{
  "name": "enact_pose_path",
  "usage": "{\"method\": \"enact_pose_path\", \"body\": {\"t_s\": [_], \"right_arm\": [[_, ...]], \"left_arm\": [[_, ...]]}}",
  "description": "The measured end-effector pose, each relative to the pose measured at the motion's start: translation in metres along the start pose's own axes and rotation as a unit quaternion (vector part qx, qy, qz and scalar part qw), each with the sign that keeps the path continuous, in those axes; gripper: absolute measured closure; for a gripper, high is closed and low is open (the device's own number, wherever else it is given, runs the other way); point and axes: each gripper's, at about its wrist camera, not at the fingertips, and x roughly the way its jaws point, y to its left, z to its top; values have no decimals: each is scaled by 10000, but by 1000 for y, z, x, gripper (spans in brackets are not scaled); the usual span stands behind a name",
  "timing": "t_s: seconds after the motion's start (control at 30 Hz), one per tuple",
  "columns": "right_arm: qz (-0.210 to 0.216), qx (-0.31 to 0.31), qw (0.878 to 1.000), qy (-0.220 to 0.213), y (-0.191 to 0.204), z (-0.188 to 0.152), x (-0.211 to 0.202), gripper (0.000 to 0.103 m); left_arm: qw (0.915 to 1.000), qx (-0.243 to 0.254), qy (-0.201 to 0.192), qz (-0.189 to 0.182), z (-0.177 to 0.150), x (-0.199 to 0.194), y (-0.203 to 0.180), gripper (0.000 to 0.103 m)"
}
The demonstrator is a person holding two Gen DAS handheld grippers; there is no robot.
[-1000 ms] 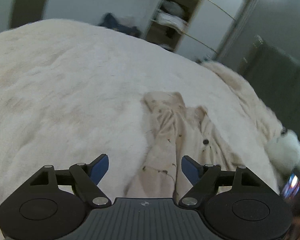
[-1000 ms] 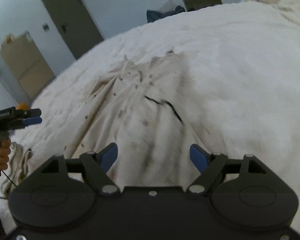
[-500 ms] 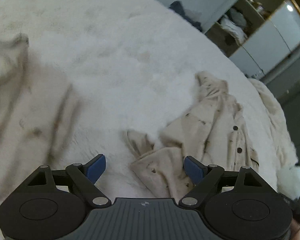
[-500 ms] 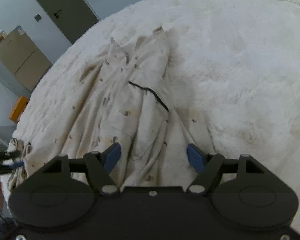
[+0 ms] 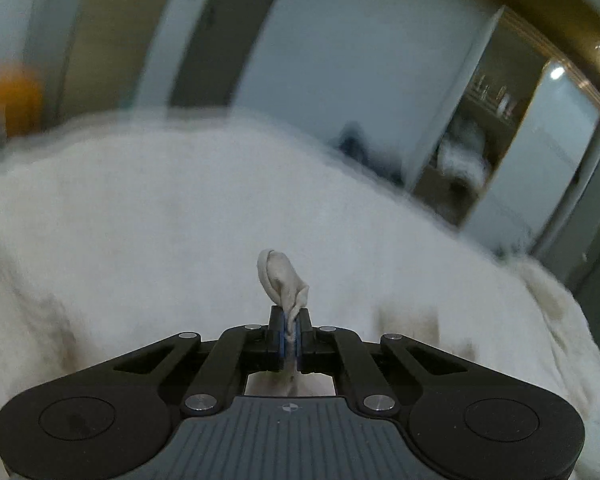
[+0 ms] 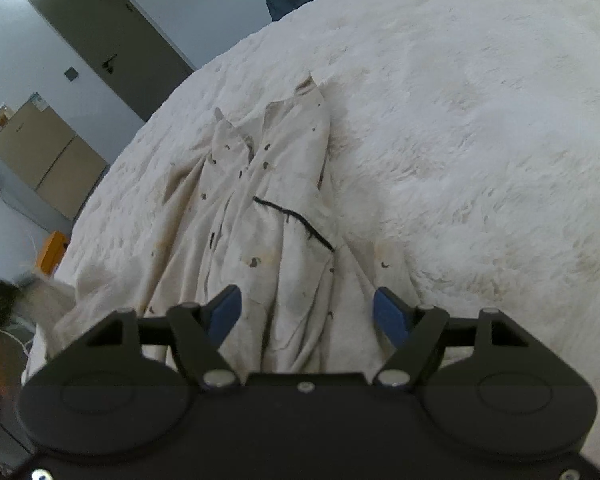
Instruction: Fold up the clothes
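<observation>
- left wrist view rides behind the left gripper (image 5: 291,334), close above the bed (image 5: 180,208), facing nearly level toward the wall and shelves (image 5: 472,152)
- right wrist view tilts down over the shirt (image 6: 268,208), door (image 6: 112,40) beyond
- both share the bed

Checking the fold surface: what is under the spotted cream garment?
The cream garment lies on a white fluffy blanket. Whatever sits beneath the fabric itself is covered.
</observation>
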Motion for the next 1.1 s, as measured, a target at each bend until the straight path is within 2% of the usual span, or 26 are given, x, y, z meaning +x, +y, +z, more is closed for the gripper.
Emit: {"method": "enact_pose_path", "body": {"t_s": [0.07,0.1,0.13,0.17,0.2,0.23,0.3,0.5,0.6,0.7,0.83,0.9,0.97,1.0,1.03,1.1], "right_arm": [[-11,-11,10000,2,1,-1,1,32],[-19,-22,10000,11,1,-1,1,32],[-27,-34,10000,19,2,-1,2,32],[-36,-68,10000,20,3,-2,2,32],[-41,-103,9999,13,4,-2,2,32],[-46,-137,9999,4,5,-2,1,32],[-24,-141,9999,-64,6,-1,-1,32],[-58,-97,9999,-24,4,-3,1,32],[-83,-155,9998,13,6,-4,3,32],[-95,-154,9998,11,6,-4,4,32],[-123,-178,9998,-27,6,-3,2,32],[-134,-229,9996,-33,7,-4,3,32],[-178,-289,9994,3,7,-4,5,32],[-218,-335,9992,33,7,-4,8,32],[-258,-382,9989,64,8,-4,10,32],[-306,-441,9985,106,7,-3,15,32]], "left_arm": [[9984,125,-514,180,24,-15,5,99],[9982,148,-432,383,31,-13,13,98],[9975,172,-351,586,38,-10,22,85],[9965,183,-202,795,42,-6,29,60],[9949,165,28,999,40,-1,36,47],[9925,63,218,1205,36,3,45,40],[9845,-369,597,1608,24,7,74,41],[9713,-1382,1064,1618,2,3,136,39],[9655,-1622,1289,1576,-5,20,150,39],[9624,-1761,1336,1576,-9,39,172,39],[9612,-1833,1527,1384,-3,78,200,39],[9618,-1833,1772,995,0,106,211,38],[9600,-1741,2060,754,-2,130,211,40],[9587,-1637,2213,715,-2,141,210,59],[9581,-1468,2311,844,-1,149,206,100],[9585,-1245,2267,1197,6,156,200,102]]}}
